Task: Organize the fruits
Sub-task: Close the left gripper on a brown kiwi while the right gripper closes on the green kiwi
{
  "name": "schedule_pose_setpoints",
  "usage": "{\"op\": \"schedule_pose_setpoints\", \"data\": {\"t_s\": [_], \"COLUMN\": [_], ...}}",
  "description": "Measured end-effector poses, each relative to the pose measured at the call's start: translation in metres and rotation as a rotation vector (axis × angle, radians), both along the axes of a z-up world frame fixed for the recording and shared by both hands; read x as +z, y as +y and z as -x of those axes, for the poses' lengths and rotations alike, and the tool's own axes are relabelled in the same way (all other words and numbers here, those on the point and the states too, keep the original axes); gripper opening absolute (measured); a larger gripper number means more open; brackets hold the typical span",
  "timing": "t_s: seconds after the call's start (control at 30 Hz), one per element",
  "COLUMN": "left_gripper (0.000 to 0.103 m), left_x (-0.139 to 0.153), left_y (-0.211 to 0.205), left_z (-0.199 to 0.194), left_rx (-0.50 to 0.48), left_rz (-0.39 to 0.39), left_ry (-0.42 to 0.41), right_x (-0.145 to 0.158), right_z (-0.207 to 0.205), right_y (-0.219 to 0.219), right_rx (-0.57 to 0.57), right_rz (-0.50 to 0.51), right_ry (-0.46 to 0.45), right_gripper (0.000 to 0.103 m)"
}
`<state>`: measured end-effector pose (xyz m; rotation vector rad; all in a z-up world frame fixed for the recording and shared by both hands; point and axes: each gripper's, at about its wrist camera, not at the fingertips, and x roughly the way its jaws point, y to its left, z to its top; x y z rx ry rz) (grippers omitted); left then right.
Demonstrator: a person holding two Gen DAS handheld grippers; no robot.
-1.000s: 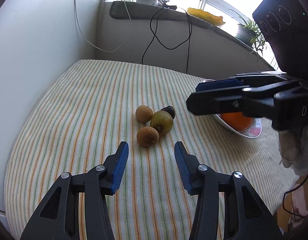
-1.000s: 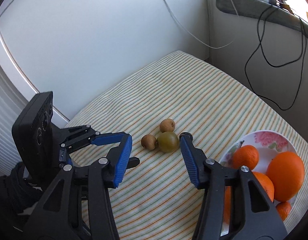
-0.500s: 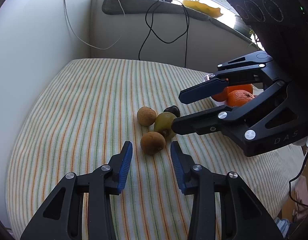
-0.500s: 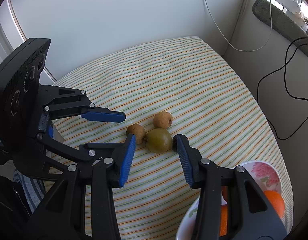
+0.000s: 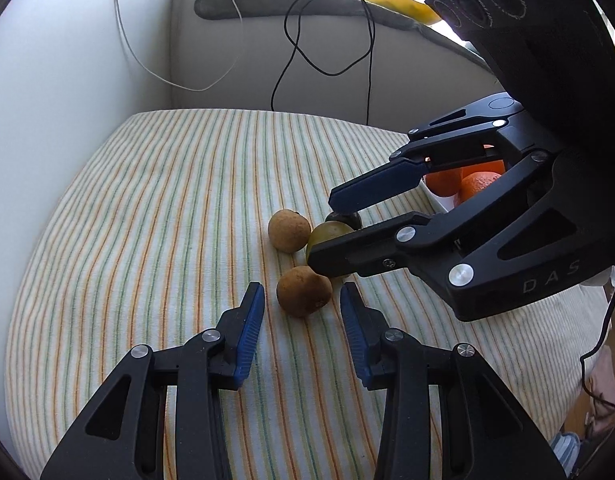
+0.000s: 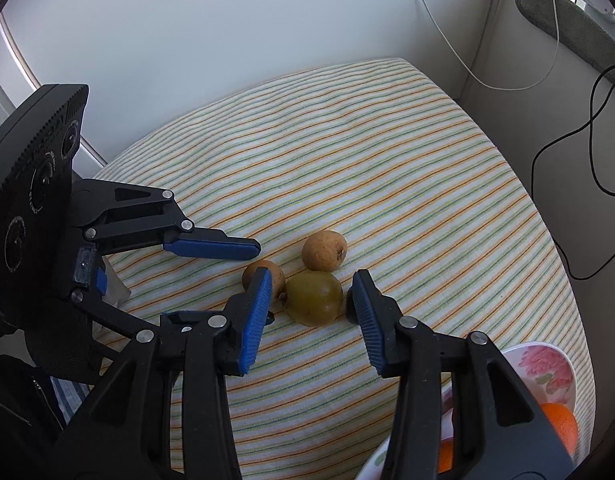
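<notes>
Claws first, nearest my two cameras. My left claw (image 5: 301, 308): black struts, ribbed blue pads, jaws partly open and gripping nothing; a brown fruit (image 5: 304, 290) sits just ahead of the tips, in line with the gap, and neither pad presses it. My right claw (image 6: 313, 300): same build, jaws partly open, straddling a green fruit (image 6: 314, 298) that fills most of the gap; I cannot tell whether the pads touch it, and it is not lifted.

Item, brown fruit near the left claw: roundish, rough matt russet skin, a small dark end facing down toward the camera. Long axis barely marked.

Item, green fruit: olive, smooth, slightly glossy, squat and wider than tall as the right wrist view shows it, with a small stem nub on its left side toward the brown fruit. It touches or nearly touches its neighbours.

Item, second brown fruit (image 6: 324, 250): round, speckled tan skin, dark blossom end turned to the right, lying just beyond the green one.

Item, small dark fruit (image 5: 349, 220): mostly hidden behind the right claw's finger.

All lie in a tight cluster mid-surface on a striped cloth (image 5: 167, 208), soft weave, orange and green lines on cream.

Item, floral bowl (image 6: 547, 364) to the right, glazed, holding oranges (image 5: 481, 184) with pebbled skin.

Beyond: pale wall, trailing black cables (image 5: 307, 60).
</notes>
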<state>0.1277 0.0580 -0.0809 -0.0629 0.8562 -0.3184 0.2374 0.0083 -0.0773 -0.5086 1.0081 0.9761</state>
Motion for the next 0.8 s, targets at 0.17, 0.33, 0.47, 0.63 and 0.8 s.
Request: {"op": "schedule_pose_setpoints", "data": {"t_s": [0.17,0.33,0.47,0.63,0.8], "left_gripper": [0.027,0.026,0.026,0.026,0.026], "left_x": [0.001,0.003,0.004,0.0,0.0], "left_y": [-0.002,-0.001,0.001,0.006,0.012], "left_z": [-0.002,-0.002,0.003,0.008,0.011], "left_rx": [-0.006,-0.005,0.003,0.021,0.035], "left_rz": [-0.016,-0.022,-0.033,-0.024,-0.026], "left_ry": [0.002,0.0,-0.006,-0.004,-0.007], "right_x": [-0.001,-0.002,-0.005,-0.005,-0.008], "right_z": [-0.001,-0.001,-0.007,-0.003,0.014], "right_y": [0.001,0.003,0.001,0.003,0.013], "right_rx": [0.009,0.025,0.014,0.028,0.085], "right_rz": [-0.005,0.004,0.017,0.028,0.078], "right_ry": [0.015,0.026,0.03,0.012,-0.032], "right_gripper": [0.044,0.044,0.044,0.044,0.044]}}
